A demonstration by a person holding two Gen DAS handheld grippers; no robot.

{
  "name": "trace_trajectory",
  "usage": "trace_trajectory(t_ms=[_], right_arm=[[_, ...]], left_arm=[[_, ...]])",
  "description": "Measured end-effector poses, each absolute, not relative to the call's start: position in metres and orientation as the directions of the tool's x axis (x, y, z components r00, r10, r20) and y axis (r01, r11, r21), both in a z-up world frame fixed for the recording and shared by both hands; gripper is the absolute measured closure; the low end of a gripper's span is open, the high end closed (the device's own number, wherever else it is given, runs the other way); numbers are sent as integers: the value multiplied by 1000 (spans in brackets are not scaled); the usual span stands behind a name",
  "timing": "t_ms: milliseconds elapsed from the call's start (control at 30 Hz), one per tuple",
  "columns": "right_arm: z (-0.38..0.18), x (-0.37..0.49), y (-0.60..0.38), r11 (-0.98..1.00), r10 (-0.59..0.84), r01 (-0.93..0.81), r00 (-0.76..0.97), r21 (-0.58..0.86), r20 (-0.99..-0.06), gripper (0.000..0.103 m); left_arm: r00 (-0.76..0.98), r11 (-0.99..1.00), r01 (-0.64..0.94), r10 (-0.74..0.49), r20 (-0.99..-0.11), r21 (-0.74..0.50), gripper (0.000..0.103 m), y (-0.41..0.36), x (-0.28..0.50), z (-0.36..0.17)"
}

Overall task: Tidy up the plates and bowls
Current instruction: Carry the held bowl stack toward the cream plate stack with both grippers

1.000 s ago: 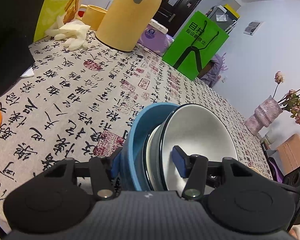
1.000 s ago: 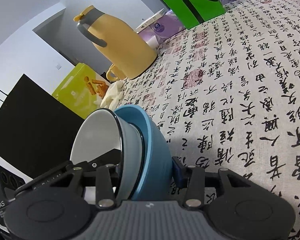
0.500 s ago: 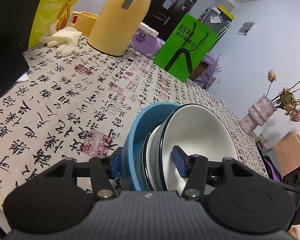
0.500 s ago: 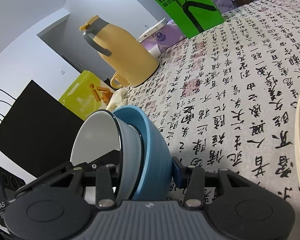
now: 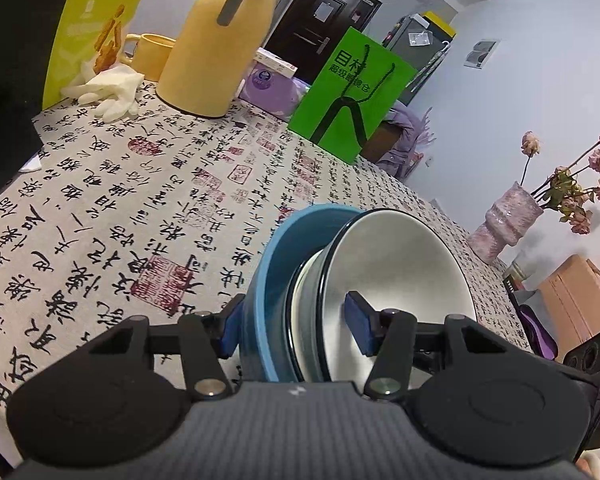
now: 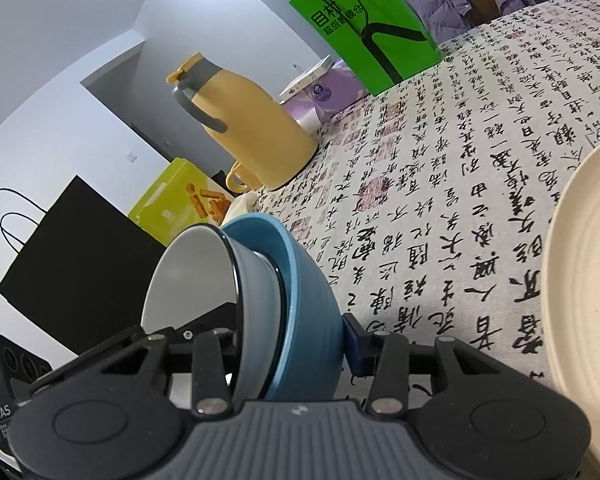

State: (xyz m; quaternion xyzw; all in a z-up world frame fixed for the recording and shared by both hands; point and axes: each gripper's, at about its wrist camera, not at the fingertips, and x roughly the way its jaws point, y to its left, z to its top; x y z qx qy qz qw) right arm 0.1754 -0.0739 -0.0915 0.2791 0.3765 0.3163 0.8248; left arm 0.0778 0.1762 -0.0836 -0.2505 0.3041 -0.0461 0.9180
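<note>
A nested stack of bowls hangs tilted on its side above the calligraphy tablecloth. The outer blue bowl holds a grey bowl and a white-lined bowl. My left gripper is shut on one side of the stack, one pad outside the blue bowl and one inside the white bowl. My right gripper is shut on the opposite side of the blue bowl and white bowl; its inner finger is hidden. A cream plate lies on the cloth to the right.
At the table's far end stand a yellow thermos jug, a yellow mug, white gloves, a lime snack bag, a purple tissue pack and a green paper bag. A black bag and a flower vase flank the table.
Both grippers have carried the bowl stack across the table and slightly up. The cream plate has come into the right wrist view at the right edge.
</note>
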Motion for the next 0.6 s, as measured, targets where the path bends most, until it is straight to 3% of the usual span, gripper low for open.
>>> trace_trajectory(t_ms=[600], right_arm=[[-85, 166, -116, 633, 727, -299, 546, 714, -416, 61]], left_arm=[[812, 881, -47, -241, -532, -471, 50, 136, 79, -72]])
